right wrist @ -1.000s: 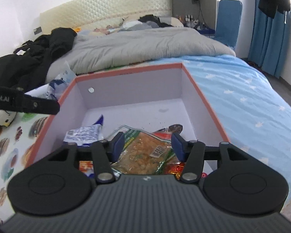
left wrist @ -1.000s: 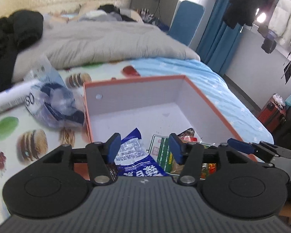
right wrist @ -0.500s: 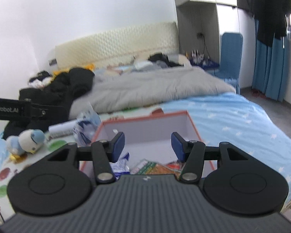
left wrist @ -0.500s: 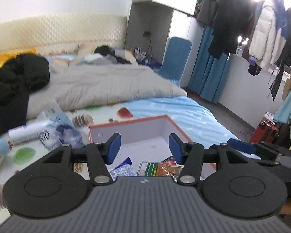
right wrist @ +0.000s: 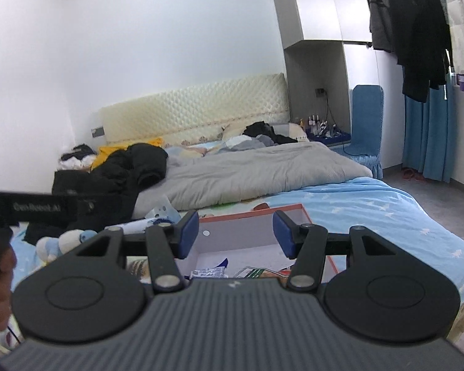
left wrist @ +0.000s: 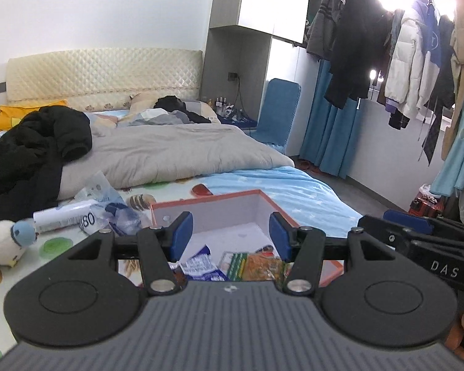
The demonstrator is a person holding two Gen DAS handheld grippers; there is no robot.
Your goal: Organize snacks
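The left claw point(left wrist: 230, 236) is hanging in the air above the near side of the box point(left wrist: 232, 207). Its two blue fingers point(left wrist: 182, 235) are standing wide apart and nothing is sitting between them. The right claw point(right wrist: 236, 236) is also hanging above the box point(right wrist: 247, 227), with its blue fingers point(right wrist: 284, 235) wide apart and holding nothing.

The box is sitting open on the bed point(left wrist: 294, 191). It is white inside and is showing an orange rim. The snacks are lying inside it, on the bottom, at the near end. A blue and white snack bag point(left wrist: 201, 266) is lying on the left. A green and orange snack bag point(left wrist: 253, 267) is lying just beside it on the right, and the two look like they are touching. In the right wrist view the same blue and white bag point(right wrist: 208, 272) and the green one point(right wrist: 256, 273) are peeking out just above the claw body, so only their tops are showing.

To the left of the box, on the bed, a white tube point(left wrist: 63, 216) is lying on its side next to a crumpled clear bag point(left wrist: 117, 213). A plush toy point(left wrist: 6, 244) with a white face and blue body is lying further left. A grey blanket point(left wrist: 176, 151) is spreading across the far part of the bed, and a black coat point(left wrist: 37, 148) is piling up on its left side. Clothes point(left wrist: 399, 55) are hanging on a rack at the right.
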